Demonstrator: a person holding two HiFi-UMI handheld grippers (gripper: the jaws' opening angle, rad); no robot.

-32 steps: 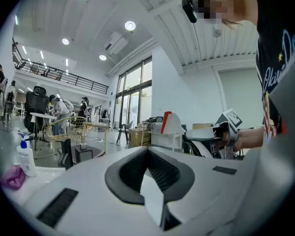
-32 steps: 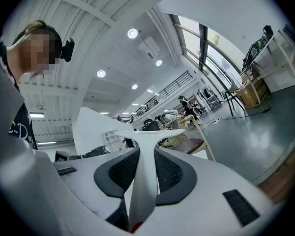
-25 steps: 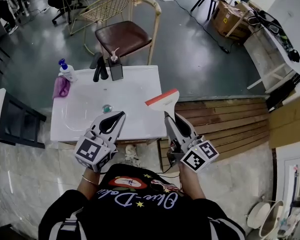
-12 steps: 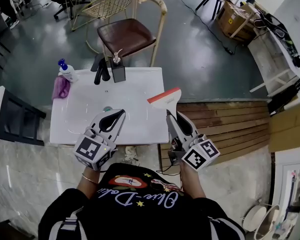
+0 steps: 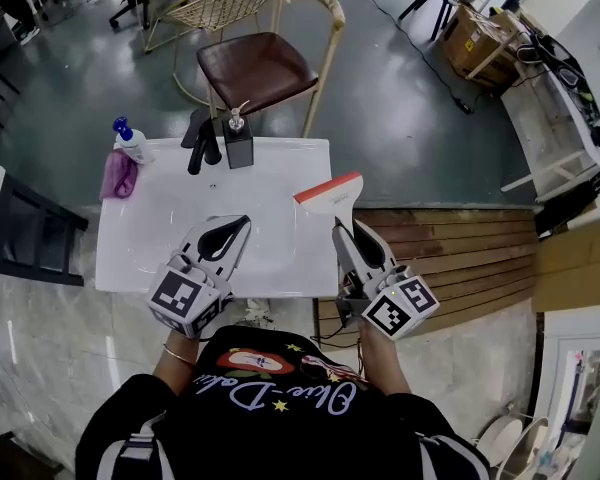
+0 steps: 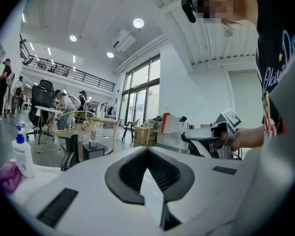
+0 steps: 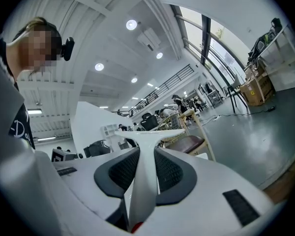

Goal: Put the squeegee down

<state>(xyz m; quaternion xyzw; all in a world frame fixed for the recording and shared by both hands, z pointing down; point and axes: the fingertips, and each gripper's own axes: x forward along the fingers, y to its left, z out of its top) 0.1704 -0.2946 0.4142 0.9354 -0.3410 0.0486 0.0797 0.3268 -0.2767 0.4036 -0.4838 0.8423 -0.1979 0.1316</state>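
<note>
The squeegee (image 5: pixel 330 192) is white with an orange-red blade edge. Its handle is clamped in my right gripper (image 5: pixel 342 230), which is shut on it and holds it above the right edge of the white basin counter (image 5: pixel 280 258). In the right gripper view the handle (image 7: pixel 143 181) runs straight up between the dark pads to the wide head (image 7: pixel 150 133). My left gripper (image 5: pixel 242 222) hovers over the basin's middle, shut, nothing in it. In the left gripper view its tips (image 6: pixel 148 149) meet, and the squeegee (image 6: pixel 170 124) shows off to the right.
At the counter's back stand a black faucet (image 5: pixel 200 134), a black soap dispenser (image 5: pixel 238 140), a blue-capped bottle (image 5: pixel 130 141) and a purple cloth (image 5: pixel 118 174). Behind is a brown-seated chair (image 5: pixel 265 68). Wooden decking (image 5: pixel 450 248) lies to the right.
Both grippers have edged forward over the basin. The left one now covers the drain that showed beside it before. The squeegee stays in the right gripper.
</note>
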